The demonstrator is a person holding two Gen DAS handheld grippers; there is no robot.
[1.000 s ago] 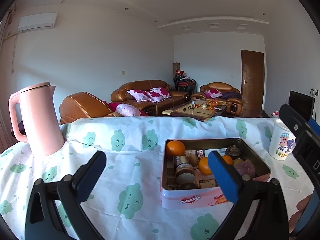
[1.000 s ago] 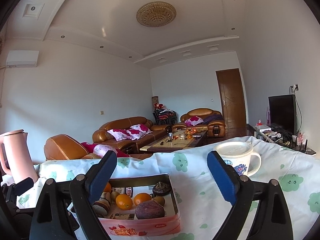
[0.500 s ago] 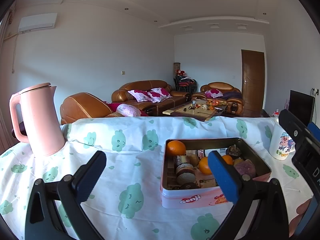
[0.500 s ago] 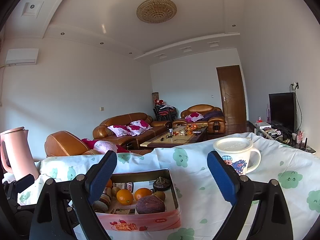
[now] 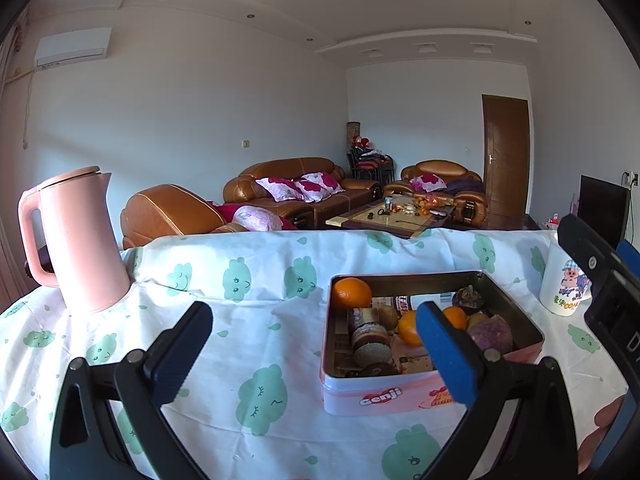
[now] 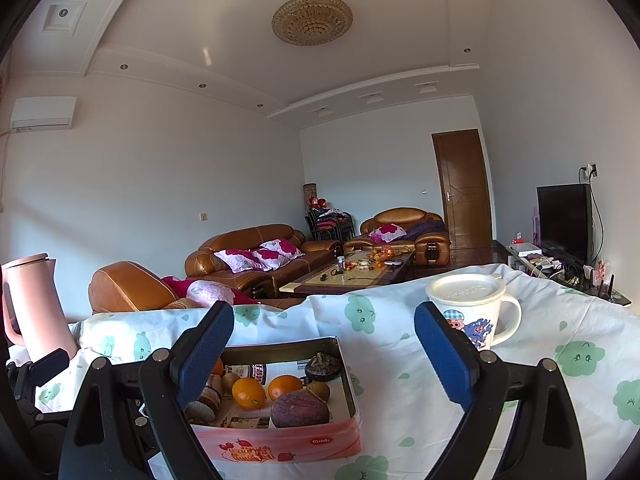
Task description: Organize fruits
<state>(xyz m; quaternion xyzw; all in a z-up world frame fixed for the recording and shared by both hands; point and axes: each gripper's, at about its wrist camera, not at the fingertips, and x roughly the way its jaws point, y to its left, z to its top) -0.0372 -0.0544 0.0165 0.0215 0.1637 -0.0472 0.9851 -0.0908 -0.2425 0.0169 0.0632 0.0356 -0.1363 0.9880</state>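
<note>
On table, left wrist view: pink tin sits ahead and right of left gripper, fruit inside. Jaws spread wide, empty; right pad overlaps tin's middle. Lone orange in far-left corner. Kettle far left.

Right wrist view: right gripper spread wide, empty. Tin lies ahead-left, under left pad. Two oranges, purple fruit near front wall. Mug ahead-right. Judgement: right gripper nearer fruit cluster; tin's long axis runs roughly left-right.

Left black two-finger gripper with blue pads: jaws spread wide, empty, level. Right black two-finger gripper with blue pads: same, wide apart, holding nothing.
</note>
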